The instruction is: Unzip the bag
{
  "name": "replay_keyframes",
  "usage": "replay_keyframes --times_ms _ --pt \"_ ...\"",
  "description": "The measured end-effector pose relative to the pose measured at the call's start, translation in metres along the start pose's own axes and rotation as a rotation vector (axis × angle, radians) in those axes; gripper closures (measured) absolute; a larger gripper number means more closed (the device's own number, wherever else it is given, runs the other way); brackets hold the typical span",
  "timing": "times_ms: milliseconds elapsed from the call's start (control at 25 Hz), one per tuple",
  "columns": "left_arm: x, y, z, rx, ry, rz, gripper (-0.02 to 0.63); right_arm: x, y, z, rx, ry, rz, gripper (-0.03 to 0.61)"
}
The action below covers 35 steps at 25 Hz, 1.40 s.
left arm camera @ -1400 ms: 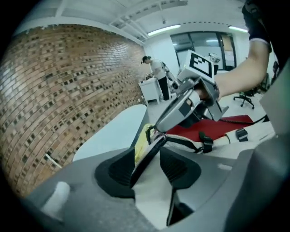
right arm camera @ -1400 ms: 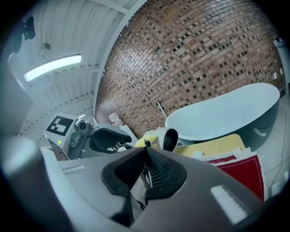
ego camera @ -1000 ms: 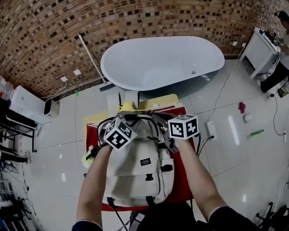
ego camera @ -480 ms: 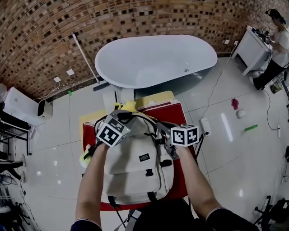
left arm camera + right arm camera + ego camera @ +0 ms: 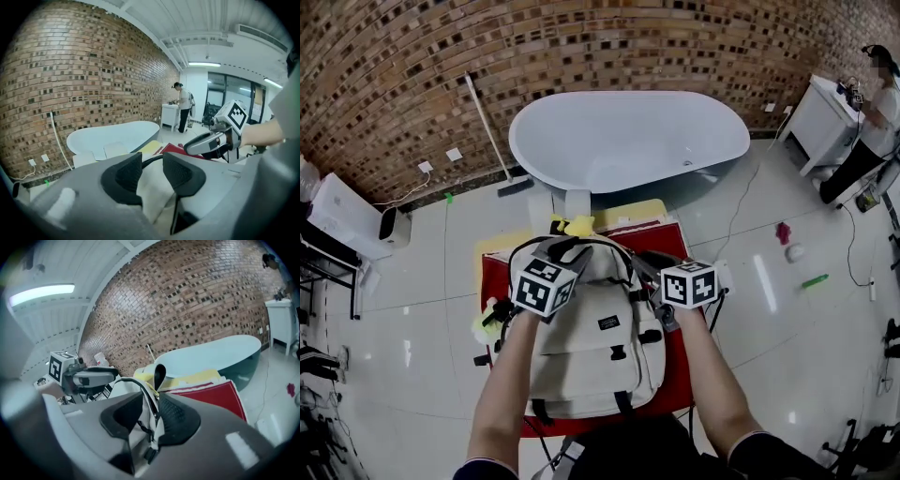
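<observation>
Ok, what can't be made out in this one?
Zipper pull: head view, the left claw and right claw cover the backpack top; left gripper view shows only cream fabric between its jaws, which have just been opening.
Yellow items: head view, mostly behind the backpack.
Floor objects at right: head view, too small to identify.

A white bathtub (image 5: 628,141) stands by the brick wall (image 5: 581,37). A red cloth (image 5: 656,236) lies before it. A small green object (image 5: 814,280) lies on the floor (image 5: 769,319).

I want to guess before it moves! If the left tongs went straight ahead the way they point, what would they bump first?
Probably the backpack: its cream cloth already sits between the left tongs, which have just been opening. Depth is hard to judge.
</observation>
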<state>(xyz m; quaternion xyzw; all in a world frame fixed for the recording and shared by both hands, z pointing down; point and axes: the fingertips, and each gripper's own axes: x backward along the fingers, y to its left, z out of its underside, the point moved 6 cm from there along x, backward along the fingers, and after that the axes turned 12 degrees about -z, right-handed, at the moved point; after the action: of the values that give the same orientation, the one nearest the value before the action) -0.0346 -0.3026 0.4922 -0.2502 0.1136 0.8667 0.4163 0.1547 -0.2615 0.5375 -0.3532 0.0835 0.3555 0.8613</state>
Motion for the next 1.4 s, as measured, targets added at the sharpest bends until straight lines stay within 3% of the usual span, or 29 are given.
replay_keyframes --times_ms 160,320,440,520,880,1400 --pt "0.034 0.005 -0.015 0.115 -0.108 -0.048 0.472 0.005 0.045 -0.031 0.202 -0.09 -0.051 0.564" --pt "0.07 0.002 -0.022 0.212 -0.207 -0.061 0.489 0.004 0.094 -0.056 0.33 -0.173 -0.15 0.572" --pt "0.095 -0.004 -0.025 0.244 -0.274 -0.08 0.578 0.006 0.126 -0.068 0.386 -0.226 -0.214 0.572" --pt "0.109 -0.008 -0.027 0.25 -0.302 -0.09 0.606 0.009 0.146 -0.075 0.41 -0.256 -0.248 0.572" --pt "0.151 -0.019 -0.042 0.215 -0.352 -0.118 0.611 0.018 0.205 -0.086 0.48 -0.331 -0.335 0.572" --pt "0.166 -0.018 -0.037 0.192 -0.332 -0.147 0.612 0.011 0.216 -0.074 0.488 -0.285 -0.353 0.572"
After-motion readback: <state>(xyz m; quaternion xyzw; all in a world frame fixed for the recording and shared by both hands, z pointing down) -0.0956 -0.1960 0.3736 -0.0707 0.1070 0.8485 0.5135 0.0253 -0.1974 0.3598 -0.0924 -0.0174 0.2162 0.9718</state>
